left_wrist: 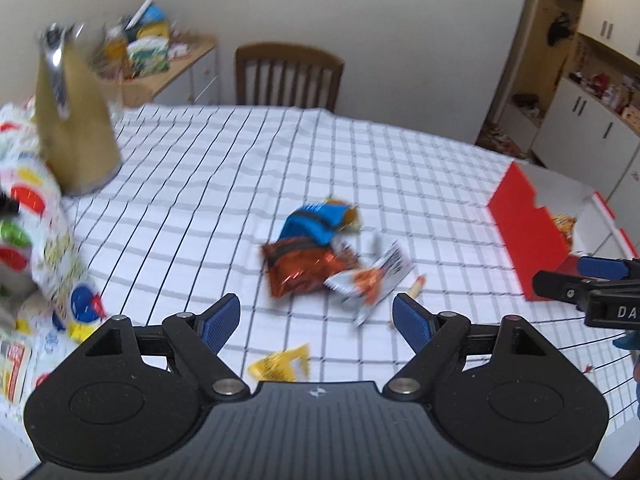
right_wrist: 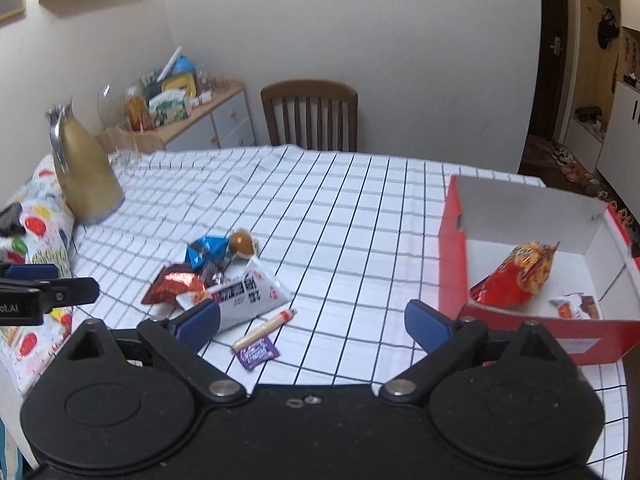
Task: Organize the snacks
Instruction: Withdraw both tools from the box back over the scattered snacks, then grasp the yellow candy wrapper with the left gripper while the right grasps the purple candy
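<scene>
snack pile (right_wrist: 216, 276) on table (right_wrist: 360, 208), box (right_wrist: 452, 240) to its right.

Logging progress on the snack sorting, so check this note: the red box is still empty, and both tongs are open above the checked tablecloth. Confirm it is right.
One thing is wrong: the red box is not empty. The right wrist view shows a red snack bag and a small packet already lying inside it. The rest stands: the left tongs and the right tongs are both open above the checked tablecloth.
</scene>
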`<state>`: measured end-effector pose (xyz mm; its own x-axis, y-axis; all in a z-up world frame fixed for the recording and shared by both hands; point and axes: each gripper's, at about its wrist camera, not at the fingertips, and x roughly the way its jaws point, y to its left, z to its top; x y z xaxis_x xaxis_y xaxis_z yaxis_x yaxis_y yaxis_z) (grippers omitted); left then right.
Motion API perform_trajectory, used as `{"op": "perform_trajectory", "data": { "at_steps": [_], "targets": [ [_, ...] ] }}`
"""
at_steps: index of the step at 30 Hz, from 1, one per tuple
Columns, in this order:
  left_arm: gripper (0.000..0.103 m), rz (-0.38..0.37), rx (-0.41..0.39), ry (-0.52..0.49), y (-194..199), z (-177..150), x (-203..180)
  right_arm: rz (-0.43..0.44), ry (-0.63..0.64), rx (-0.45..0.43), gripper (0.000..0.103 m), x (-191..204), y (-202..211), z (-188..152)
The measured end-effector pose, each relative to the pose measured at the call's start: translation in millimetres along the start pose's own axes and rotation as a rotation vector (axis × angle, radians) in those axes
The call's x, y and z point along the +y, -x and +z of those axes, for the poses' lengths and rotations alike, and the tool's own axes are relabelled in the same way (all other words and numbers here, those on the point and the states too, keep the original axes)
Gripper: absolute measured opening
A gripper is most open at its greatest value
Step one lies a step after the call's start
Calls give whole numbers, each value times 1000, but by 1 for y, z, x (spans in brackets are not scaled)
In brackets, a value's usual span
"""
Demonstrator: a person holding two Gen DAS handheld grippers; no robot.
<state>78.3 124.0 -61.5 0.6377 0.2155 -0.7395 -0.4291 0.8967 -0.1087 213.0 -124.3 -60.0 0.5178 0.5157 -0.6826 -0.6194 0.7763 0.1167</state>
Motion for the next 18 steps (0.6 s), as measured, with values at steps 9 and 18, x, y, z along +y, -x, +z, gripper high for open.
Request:
{"op": "perform_trajectory", "data": {
  "at_steps": [9,18],
  "targets": [
    [83,29,82,53,-36,-25,23,24,57,85,94,20,-37,-14],
    [83,35,133,56,-67,-46,26,74,172,170,81,45,-79,-29]
  ]
}}
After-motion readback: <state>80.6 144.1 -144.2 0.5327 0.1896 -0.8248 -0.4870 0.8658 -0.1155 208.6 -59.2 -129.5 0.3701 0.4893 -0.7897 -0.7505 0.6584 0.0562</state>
